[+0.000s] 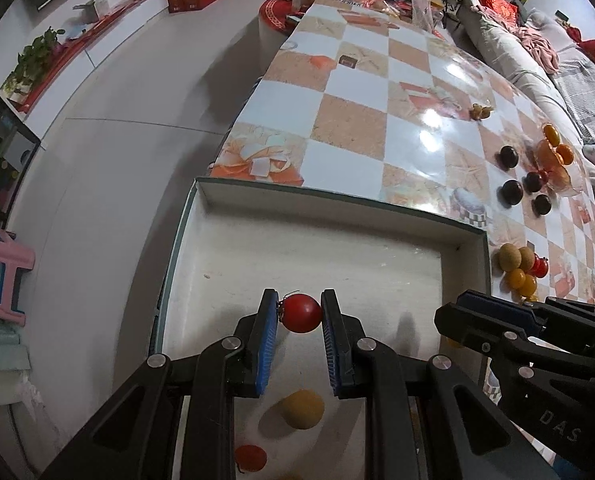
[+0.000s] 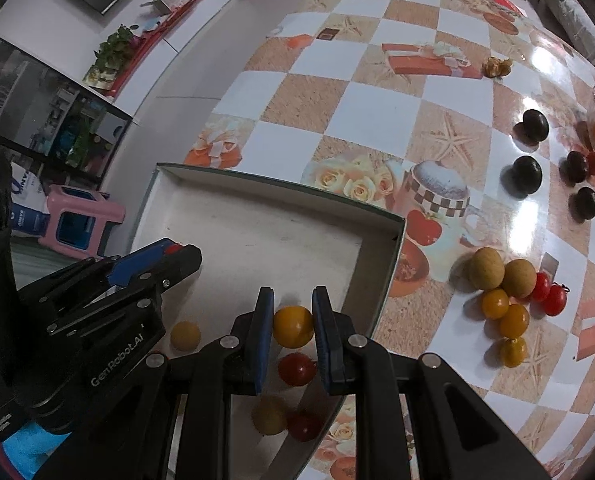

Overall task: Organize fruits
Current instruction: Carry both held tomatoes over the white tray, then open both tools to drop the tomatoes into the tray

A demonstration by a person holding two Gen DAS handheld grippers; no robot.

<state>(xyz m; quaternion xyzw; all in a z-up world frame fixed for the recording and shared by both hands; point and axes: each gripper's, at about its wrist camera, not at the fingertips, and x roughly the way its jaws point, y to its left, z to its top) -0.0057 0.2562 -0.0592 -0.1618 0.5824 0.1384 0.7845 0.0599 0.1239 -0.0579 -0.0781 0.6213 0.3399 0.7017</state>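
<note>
Between the blue pads of the left gripper (image 1: 299, 314) sits a red cherry tomato (image 1: 301, 313), pinched from both sides and carried over the white floor of the shallow box (image 1: 337, 208). Beside it on the right, the right gripper (image 2: 293, 326) pinches a yellow cherry tomato (image 2: 293, 326) in the same way, above the near right part of the same box. Both grippers point steeply down, which suits a drop into the box rather than a placing on the table (image 2: 377, 120).

Below and behind the right gripper's fingers lie fruits already in the box: a red tomato (image 2: 296, 369), a pale yellow one (image 2: 185, 335), and another yellow and red pair nearer the camera. The box seems to be the collecting place.

Ahead and to the right of both grippers, outside the box wall, a loose cluster of tan, yellow and red fruits (image 2: 505, 300) waits on the table; further off lie dark round fruits (image 2: 527, 176). My judgement: both grips need only to loosen, then return for the cluster.
</note>
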